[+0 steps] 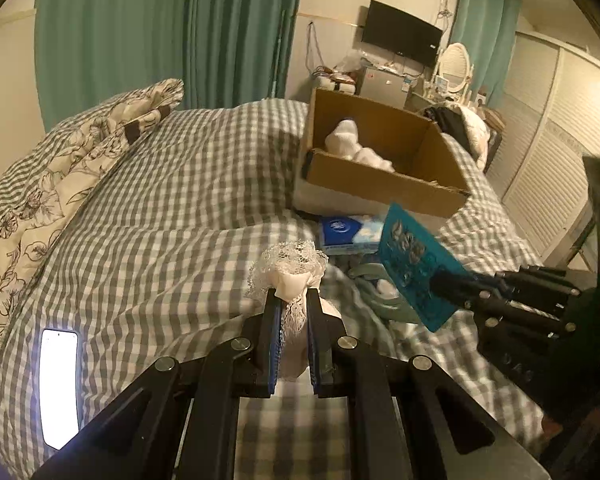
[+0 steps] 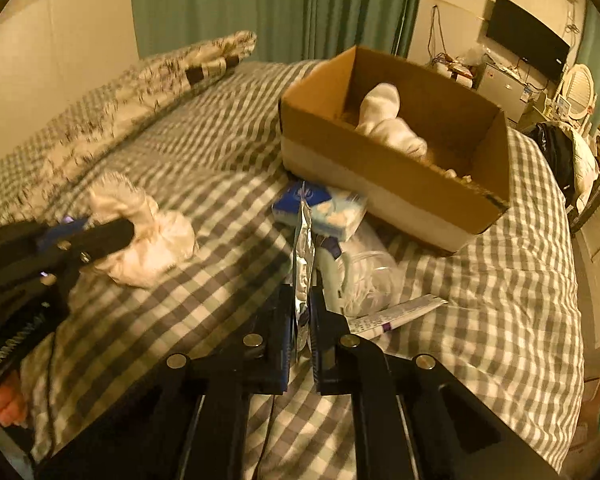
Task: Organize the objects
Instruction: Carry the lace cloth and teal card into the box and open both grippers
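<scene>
My left gripper (image 1: pixel 293 295) is shut on a white lace-trimmed cloth bundle (image 1: pixel 290 266), held above the checked bed; the bundle also shows in the right wrist view (image 2: pixel 148 236). My right gripper (image 2: pixel 303 292) is shut on a flat foil packet (image 2: pixel 303 252), which shows teal-faced in the left wrist view (image 1: pixel 414 264). An open cardboard box (image 1: pixel 384 184) stands on the bed ahead, with white socks (image 1: pixel 346 138) inside; the box also shows in the right wrist view (image 2: pixel 400 192).
A blue tissue pack (image 2: pixel 320 210) lies in front of the box, with a clear plastic item (image 2: pixel 364 276) and a white tube (image 2: pixel 396 316) nearby. A lit phone (image 1: pixel 59 386) lies at left. A floral duvet (image 1: pixel 80 160) is bunched far left.
</scene>
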### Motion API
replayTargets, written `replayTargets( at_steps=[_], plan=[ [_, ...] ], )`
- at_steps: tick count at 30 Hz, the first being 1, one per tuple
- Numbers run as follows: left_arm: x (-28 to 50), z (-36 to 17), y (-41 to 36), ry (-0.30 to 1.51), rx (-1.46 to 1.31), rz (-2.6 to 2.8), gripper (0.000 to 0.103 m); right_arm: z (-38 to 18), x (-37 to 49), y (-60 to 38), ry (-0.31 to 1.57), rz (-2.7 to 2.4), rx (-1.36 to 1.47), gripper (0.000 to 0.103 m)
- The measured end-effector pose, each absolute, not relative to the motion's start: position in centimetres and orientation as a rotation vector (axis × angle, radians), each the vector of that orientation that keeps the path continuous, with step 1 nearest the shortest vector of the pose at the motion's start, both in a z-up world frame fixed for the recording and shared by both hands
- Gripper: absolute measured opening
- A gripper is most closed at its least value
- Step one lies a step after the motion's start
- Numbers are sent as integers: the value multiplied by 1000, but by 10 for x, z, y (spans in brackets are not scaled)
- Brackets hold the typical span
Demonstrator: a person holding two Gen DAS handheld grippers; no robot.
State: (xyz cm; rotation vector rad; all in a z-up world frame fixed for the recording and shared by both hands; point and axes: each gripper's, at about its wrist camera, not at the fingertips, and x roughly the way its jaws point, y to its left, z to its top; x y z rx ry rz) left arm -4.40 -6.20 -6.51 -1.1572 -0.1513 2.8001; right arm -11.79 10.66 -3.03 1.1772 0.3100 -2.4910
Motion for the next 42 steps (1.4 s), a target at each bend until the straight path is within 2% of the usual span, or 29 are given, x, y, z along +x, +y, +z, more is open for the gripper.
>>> replayTargets(
  at_steps=[10, 16, 23, 31, 39, 41, 42],
  plan=[
    [-55, -7, -37, -131, -1003, 2756, 11, 59, -97, 136, 258, -2591, 928, 7],
    [-92, 40, -23, -70, -896, 2797, 11, 108, -110, 165, 209, -2637, 803, 7],
    [-154, 63, -4, 16, -858, 2842, 11, 142, -153, 189, 186, -2687, 734, 7],
    [-231, 38, 17, 54, -925, 2807, 11, 125, -233, 185, 203, -2713, 797, 7],
    [-279, -25, 18, 26, -1085, 2745, 12, 57, -293, 186, 153, -2690, 957, 7],
    [-284, -34, 18, 30, -1115, 2752, 16, 43, -298, 190, 128, -2688, 982, 7],
    [-284, -37, 18, 23, -1126, 2750, 22, 38, -301, 192, 112, -2689, 990, 7]
  ],
)
